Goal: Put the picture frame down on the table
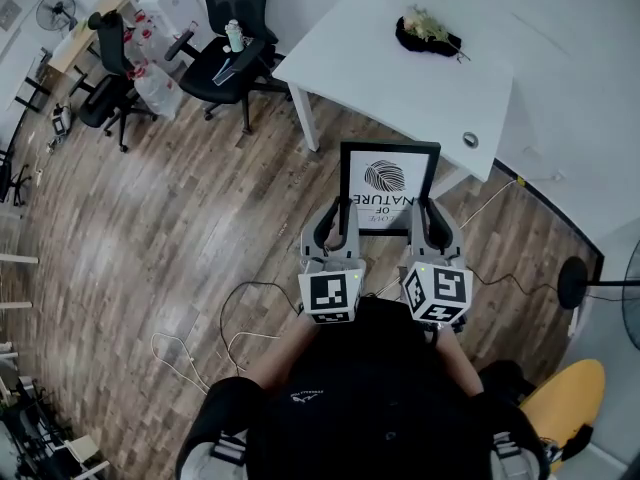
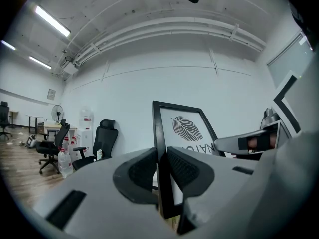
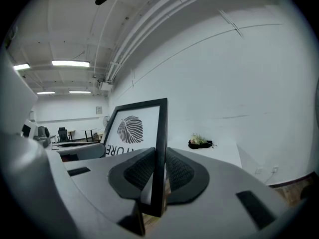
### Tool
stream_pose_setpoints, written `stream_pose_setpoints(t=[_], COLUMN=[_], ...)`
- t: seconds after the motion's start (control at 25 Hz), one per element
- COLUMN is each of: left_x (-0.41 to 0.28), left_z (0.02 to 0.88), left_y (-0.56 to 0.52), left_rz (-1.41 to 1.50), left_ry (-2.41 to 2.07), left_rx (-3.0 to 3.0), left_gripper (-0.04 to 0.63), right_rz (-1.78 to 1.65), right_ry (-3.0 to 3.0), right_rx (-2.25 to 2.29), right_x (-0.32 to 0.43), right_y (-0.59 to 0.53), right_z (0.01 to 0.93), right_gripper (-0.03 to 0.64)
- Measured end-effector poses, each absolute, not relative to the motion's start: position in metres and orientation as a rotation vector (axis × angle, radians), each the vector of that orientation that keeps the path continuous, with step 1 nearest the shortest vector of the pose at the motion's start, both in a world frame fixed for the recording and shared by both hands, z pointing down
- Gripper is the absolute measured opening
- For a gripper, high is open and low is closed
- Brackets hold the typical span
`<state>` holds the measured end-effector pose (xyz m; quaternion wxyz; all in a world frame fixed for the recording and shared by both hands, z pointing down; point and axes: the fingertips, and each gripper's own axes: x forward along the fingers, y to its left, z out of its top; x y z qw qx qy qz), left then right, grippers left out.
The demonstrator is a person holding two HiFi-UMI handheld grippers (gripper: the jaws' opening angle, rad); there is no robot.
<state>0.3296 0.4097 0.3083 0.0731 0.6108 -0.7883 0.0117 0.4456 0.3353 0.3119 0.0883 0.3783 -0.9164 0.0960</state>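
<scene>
A black picture frame (image 1: 388,183) with a leaf print and upside-down lettering is held in the air in front of the person, over the wooden floor just short of the white table (image 1: 400,78). My left gripper (image 1: 343,230) is shut on the frame's left side bar (image 2: 160,158). My right gripper (image 1: 428,226) is shut on its right side bar (image 3: 159,148). In the left gripper view the frame's print (image 2: 187,129) faces the camera; the right gripper view shows the print (image 3: 130,129) too. The table (image 3: 219,151) lies ahead.
A dark dish with a plant (image 1: 428,33) sits near the table's far edge, and a small round ring (image 1: 470,140) near its right corner. Black office chairs (image 1: 232,53) stand to the left. Cables (image 1: 235,318) trail over the floor.
</scene>
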Motion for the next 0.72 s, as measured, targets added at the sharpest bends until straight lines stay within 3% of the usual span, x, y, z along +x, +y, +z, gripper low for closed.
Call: stream_pose_setpoints(t=[0.72], left_x=[0.166], left_z=[0.306], left_y=[0.339], left_rz=[0.022], left_ry=[-2.386], left_rx=[1.84], left_gripper=[0.074], right_rz=[0.269], right_ry=[-2.735], right_rx=[1.132], right_x=[0.283], right_y=[0.265], right_z=[0.31], right_gripper=[0.066])
